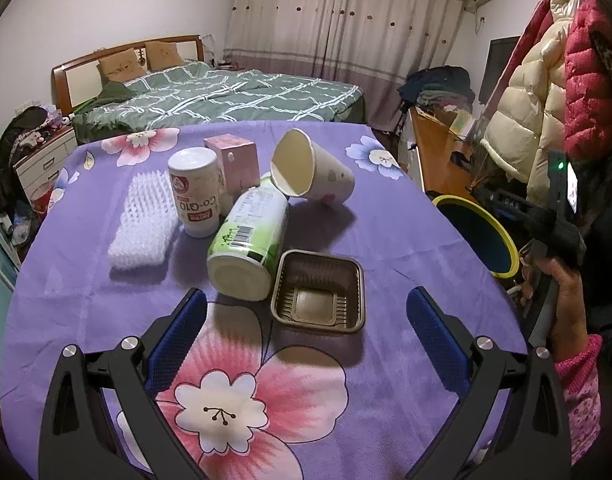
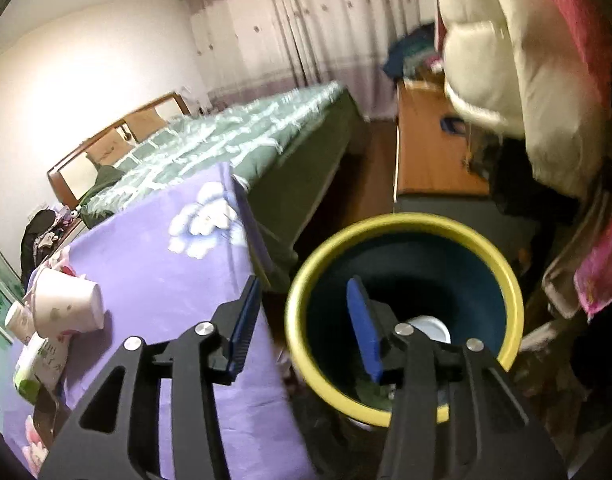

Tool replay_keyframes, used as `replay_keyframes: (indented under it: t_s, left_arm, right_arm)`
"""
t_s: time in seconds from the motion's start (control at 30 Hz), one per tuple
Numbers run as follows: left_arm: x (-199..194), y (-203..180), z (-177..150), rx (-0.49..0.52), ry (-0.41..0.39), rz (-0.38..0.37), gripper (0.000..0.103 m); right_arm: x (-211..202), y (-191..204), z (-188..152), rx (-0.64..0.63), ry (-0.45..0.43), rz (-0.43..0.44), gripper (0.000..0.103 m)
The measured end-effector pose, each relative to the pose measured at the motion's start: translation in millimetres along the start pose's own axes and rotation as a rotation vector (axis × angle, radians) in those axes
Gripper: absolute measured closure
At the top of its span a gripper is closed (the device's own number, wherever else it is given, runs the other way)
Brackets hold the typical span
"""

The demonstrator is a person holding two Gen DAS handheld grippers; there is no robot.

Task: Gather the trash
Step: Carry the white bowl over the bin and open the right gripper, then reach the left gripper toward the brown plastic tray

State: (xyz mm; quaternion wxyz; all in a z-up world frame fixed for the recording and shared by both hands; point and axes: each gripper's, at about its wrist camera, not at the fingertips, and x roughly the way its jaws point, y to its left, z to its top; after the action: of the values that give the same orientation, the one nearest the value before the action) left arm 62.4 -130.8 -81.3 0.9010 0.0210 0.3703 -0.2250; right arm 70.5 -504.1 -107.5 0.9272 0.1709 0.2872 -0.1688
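Trash on purple floral tablecloth (image 1: 385, 240): brown tray (image 1: 318, 293) nearest, touching green can (image 1: 248, 248) lying on its side; white bottle (image 1: 194, 197) upright; pink box (image 1: 234, 164) behind it; paper cup (image 1: 309, 172) tipped over; white brush (image 1: 144, 226) at left. Bin (image 2: 405, 312), yellow-rimmed, beside table, white item inside. Left gripper (image 1: 306, 320): jaws wide apart, empty, above tray. Right gripper (image 2: 302, 320): jaws apart, empty, over bin rim.

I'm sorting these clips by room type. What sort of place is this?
Most likely a bedroom in a home. A made bed with a green checked cover stands behind the table, long curtains cover the far wall, and puffy winter coats hang at the right.
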Motion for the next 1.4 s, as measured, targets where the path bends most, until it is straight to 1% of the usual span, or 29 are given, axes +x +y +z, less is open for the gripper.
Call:
replay_keyframes:
  t_s: [0.07, 0.2, 0.4, 0.5, 0.6, 0.7, 0.73, 0.77, 0.83, 0.9, 0.97, 1.07, 1.13, 1.2, 1.27, 1.3, 1.33, 1.4]
  left_arm:
    - [3, -1, -1, 0.006, 0.01, -0.006, 0.005]
    - [16, -5, -3, 0.017, 0.044, -0.026, 0.005]
    - [44, -11, -6, 0.041, 0.106, -0.048, 0.005]
    - [58, -12, -5, 0.053, 0.126, -0.036, 0.005]
    - [68, -12, -3, 0.055, 0.138, -0.019, 0.005]
    - [78, -13, -1, 0.059, 0.148, -0.012, 0.005]
    - [79, -14, -1, 0.062, 0.149, -0.012, 0.007]
    - [80, -16, 0, 0.067, 0.151, -0.016, 0.013]
    - [81, -20, 0, 0.082, 0.163, -0.036, 0.016]
    - [81, -29, -1, 0.107, 0.164, -0.05, 0.016]
    - [84, -33, 1, 0.12, 0.162, -0.036, 0.016]
    - [91, -37, 6, 0.127, 0.166, -0.039, 0.016]
    - [95, -43, 9, 0.16, 0.167, -0.035, 0.016]
    - [99, -49, 11, 0.181, 0.176, -0.049, 0.016]
    - [100, -56, 12, 0.204, 0.183, -0.082, 0.016]
    - [101, -58, 12, 0.213, 0.18, -0.081, 0.016]
    - [102, -57, 13, 0.213, 0.179, -0.075, 0.017]
    - [107, -55, 14, 0.203, 0.195, -0.075, 0.023]
  right_arm:
    - [-4, 10, -1, -0.04, -0.023, -0.023, 0.057]
    - [-2, 19, -1, -0.073, -0.023, -0.026, 0.055]
    - [2, 14, -1, -0.056, 0.003, -0.027, 0.054]
    - [4, 16, -1, -0.063, 0.011, -0.026, 0.053]
    - [5, 17, -2, -0.069, 0.018, -0.022, 0.05]
    - [7, 18, -1, -0.068, 0.023, -0.02, 0.05]
    - [7, 18, -1, -0.067, 0.025, -0.019, 0.05]
    - [8, 17, -1, -0.066, 0.026, -0.019, 0.05]
    - [8, 18, -2, -0.064, 0.027, -0.016, 0.05]
    - [8, 18, -2, -0.062, 0.028, -0.015, 0.05]
    - [8, 18, -2, -0.063, 0.028, -0.013, 0.05]
    - [8, 18, -2, -0.061, 0.028, -0.014, 0.05]
    - [9, 18, -2, -0.06, 0.032, -0.013, 0.05]
    - [9, 18, -2, -0.06, 0.033, -0.012, 0.05]
    - [9, 19, -3, -0.058, 0.034, -0.009, 0.05]
    - [9, 20, -3, -0.057, 0.035, -0.008, 0.05]
    - [10, 20, -3, -0.056, 0.037, -0.006, 0.05]
    - [9, 21, -4, -0.056, 0.038, -0.003, 0.05]
